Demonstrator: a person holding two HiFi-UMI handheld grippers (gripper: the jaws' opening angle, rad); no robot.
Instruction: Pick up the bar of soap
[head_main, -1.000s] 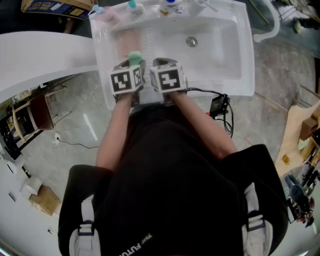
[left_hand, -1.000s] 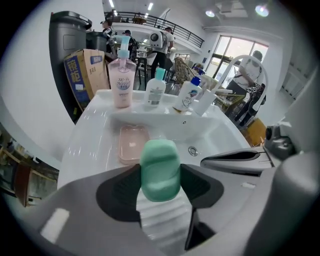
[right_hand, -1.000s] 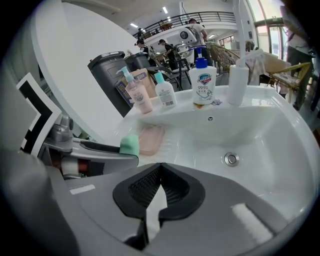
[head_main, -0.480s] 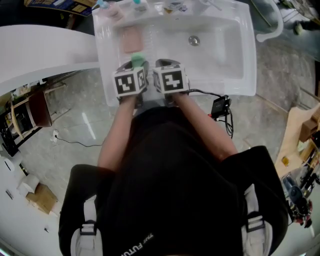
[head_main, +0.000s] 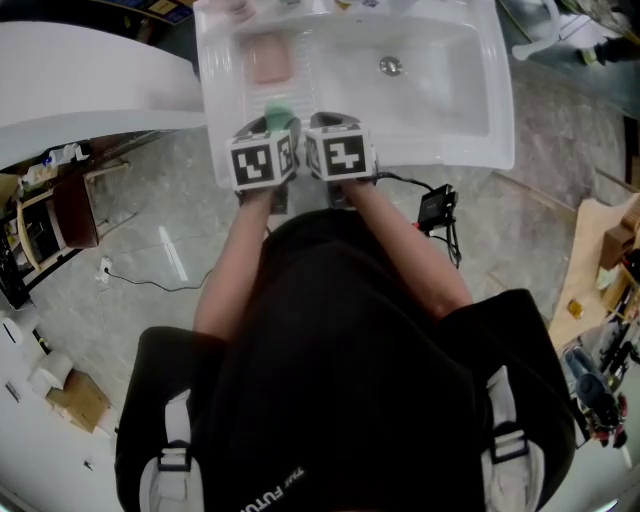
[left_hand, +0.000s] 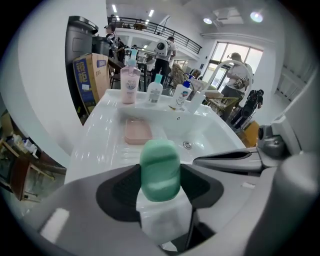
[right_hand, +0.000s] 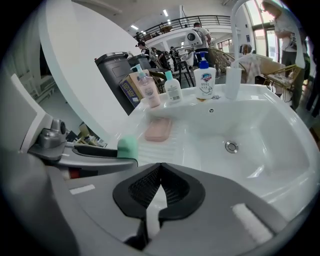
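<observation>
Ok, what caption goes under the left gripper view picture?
Left tongs clamp a green bar of soap at the white sink, a pink slab resting beyond.

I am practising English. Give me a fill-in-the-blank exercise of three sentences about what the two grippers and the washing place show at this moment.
1. The left gripper is shut on a bar of soap of ____ colour.
2. The right gripper is shut and holds ____.
3. The pink dish lies on the ribbed ledge of the white ____.

Missing words: green; nothing; sink.
</observation>
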